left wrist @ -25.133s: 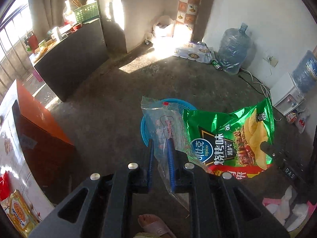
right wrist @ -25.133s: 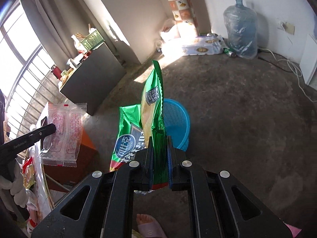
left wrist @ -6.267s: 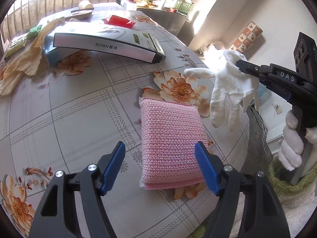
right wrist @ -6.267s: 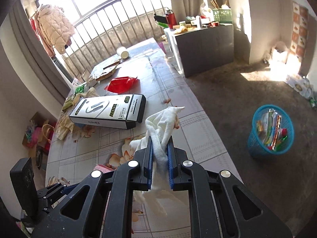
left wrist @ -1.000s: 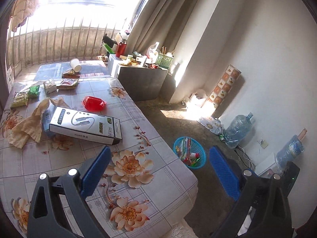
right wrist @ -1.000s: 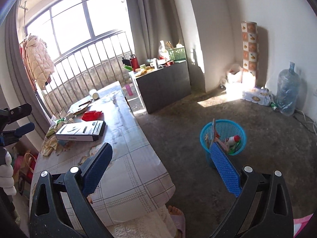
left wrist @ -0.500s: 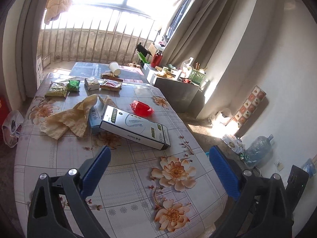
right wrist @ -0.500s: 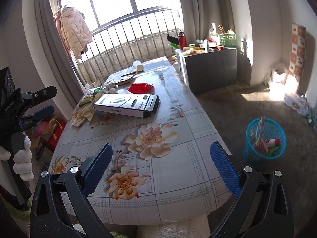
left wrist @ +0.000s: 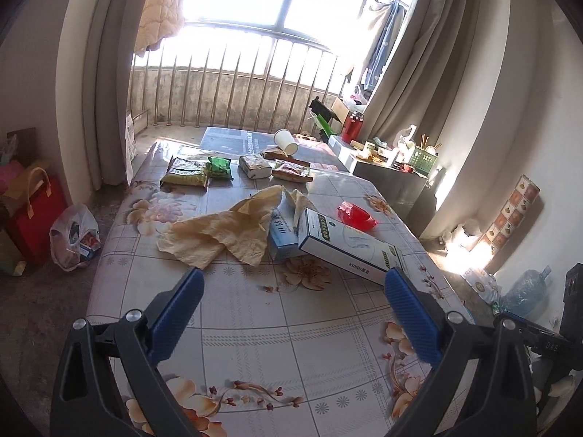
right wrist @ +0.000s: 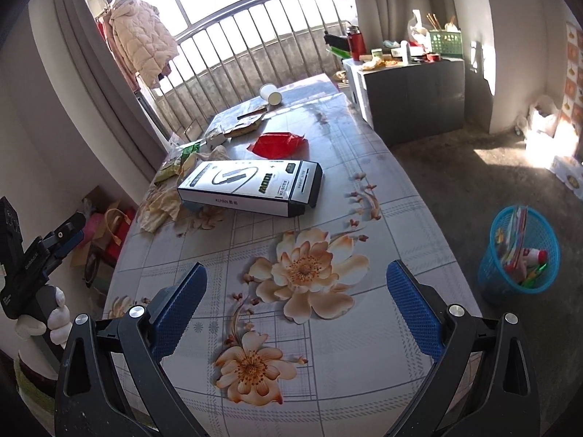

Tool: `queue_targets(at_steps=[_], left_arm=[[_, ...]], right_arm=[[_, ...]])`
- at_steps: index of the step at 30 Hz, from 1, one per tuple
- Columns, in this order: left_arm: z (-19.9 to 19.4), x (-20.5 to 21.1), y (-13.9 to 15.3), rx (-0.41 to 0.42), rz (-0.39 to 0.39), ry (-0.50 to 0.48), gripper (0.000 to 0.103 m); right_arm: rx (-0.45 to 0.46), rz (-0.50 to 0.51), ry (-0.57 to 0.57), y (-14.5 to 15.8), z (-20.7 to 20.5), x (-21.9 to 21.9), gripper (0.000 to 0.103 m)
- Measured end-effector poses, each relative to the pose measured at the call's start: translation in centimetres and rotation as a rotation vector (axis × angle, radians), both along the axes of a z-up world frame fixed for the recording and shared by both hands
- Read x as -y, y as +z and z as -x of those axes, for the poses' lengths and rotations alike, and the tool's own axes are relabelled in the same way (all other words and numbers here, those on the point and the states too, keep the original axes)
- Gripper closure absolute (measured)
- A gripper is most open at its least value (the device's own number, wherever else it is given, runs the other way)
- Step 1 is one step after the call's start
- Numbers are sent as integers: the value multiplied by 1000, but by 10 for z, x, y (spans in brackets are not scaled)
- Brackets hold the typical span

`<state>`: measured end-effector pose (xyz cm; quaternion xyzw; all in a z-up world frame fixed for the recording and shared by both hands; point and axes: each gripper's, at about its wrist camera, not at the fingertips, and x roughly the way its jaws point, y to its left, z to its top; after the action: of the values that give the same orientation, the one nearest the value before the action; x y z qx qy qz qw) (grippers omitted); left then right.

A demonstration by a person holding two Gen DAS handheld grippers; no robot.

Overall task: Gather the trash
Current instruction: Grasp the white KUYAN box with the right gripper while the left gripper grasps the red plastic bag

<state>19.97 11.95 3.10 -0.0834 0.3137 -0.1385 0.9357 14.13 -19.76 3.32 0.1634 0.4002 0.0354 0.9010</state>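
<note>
Left gripper [left wrist: 293, 307], right gripper [right wrist: 297, 300]: jaws spread wide, empty.

We see the surface [right wrist: 364, 247] covered in a pale grey checked cloth printed with peach and orange flowers. Beside the white-and-black carton [right wrist: 251, 185] lies a red wrapper [right wrist: 278, 144]; behind the carton we find crumpled yellowish-tan paper [left wrist: 222, 231] and green snack packets [left wrist: 219, 167]. Right of the surface stands a bright blue mesh basket [right wrist: 524, 251] of multicoloured litter. Both tongs [left wrist: 291, 313] [right wrist: 297, 300] have blue textured pads on black frames.
</note>
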Motion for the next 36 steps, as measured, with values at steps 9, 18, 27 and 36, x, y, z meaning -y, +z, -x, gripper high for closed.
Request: queue_targets(at_steps=[9,18,27,36], left_arm=[[-29,-25,-18,-47,37,34,6],[-44,-8,-30,-83,68,-29,9],[-60,24,-53,-170,103,-152,30],[-57,14,-65,-213,110,-151,31]], right_arm=[[100,65,282,15,-67,-29,8],[-6,-62,421,-18,-204,-33,8],[-186,-220,446,-67,-250,-38,8],[-308,-218,666,-53,-165,-52,8]])
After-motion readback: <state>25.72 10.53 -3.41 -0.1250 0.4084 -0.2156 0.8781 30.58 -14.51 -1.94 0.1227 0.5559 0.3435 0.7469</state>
